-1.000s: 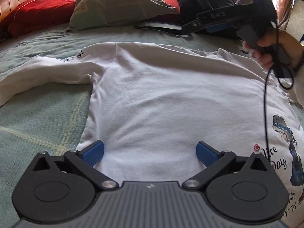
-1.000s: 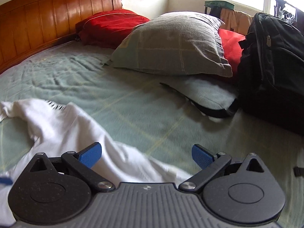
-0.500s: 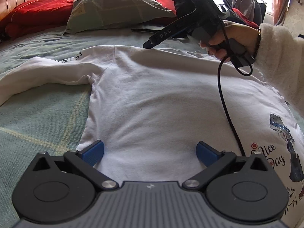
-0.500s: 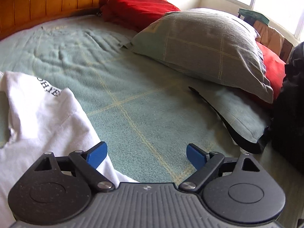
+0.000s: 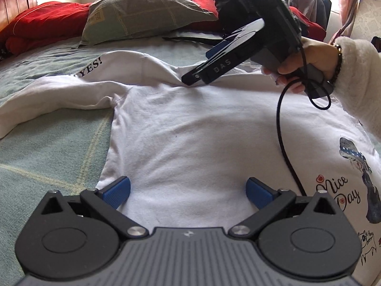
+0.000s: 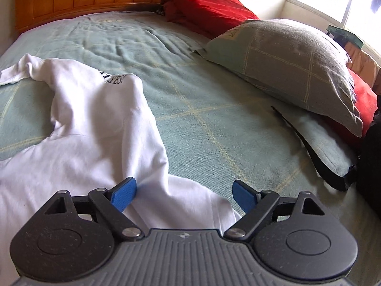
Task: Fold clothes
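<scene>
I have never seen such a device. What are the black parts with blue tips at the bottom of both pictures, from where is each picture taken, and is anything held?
No robot here: a person holds hand tongs in each hand, with a camera on each looking forward along the two blue-tipped fingers. One picture is from the left tongs, open above a white long-sleeved sweatshirt spread on the green checked bedcover. That view also shows the right tongs, lowered to the sweatshirt's far edge in a hand with a fluffy white sleeve. The other picture is from the right tongs, also open. Neither holds anything yet. Behind lie a grey-green pillow and red cushions.
</scene>
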The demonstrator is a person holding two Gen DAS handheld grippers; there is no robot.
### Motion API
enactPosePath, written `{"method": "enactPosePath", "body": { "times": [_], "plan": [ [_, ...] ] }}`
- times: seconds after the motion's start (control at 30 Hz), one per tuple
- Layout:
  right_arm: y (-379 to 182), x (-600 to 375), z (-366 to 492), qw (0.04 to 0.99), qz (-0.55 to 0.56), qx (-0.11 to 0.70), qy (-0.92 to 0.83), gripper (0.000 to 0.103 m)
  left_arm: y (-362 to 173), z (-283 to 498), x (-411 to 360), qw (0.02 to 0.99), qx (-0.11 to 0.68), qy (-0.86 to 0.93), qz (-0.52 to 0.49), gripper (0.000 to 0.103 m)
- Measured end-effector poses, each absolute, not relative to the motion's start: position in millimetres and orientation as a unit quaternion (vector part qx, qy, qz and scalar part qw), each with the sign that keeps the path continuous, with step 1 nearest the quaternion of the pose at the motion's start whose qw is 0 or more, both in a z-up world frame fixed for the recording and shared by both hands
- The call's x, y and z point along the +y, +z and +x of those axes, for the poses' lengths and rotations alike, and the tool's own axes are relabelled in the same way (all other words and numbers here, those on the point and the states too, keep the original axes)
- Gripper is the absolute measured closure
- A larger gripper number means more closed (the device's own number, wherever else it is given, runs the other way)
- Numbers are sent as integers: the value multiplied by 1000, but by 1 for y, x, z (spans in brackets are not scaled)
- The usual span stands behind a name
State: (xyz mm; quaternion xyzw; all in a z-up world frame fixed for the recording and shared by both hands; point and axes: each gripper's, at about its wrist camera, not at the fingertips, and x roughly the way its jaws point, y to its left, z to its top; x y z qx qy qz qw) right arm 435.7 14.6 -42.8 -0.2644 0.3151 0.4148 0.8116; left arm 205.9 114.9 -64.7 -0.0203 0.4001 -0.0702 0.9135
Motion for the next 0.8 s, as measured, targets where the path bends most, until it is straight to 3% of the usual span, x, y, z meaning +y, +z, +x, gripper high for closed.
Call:
{"method": "enactPosePath", "body": {
  "times": [0.23, 0.4, 0.8],
  "plan": [
    [-9, -16, 471, 846, -186, 317, 386, 11, -66, 206, 115, 914, 398, -71, -22, 1],
    [-24, -36, 523, 840, -133, 424, 311, 11, -67, 206, 115, 915, 396, -70, -22, 1],
    [-36, -56, 483, 794, -93, 481, 359, 11, -69, 205, 115, 918, 390, -70, -21, 1]
  ]
}}
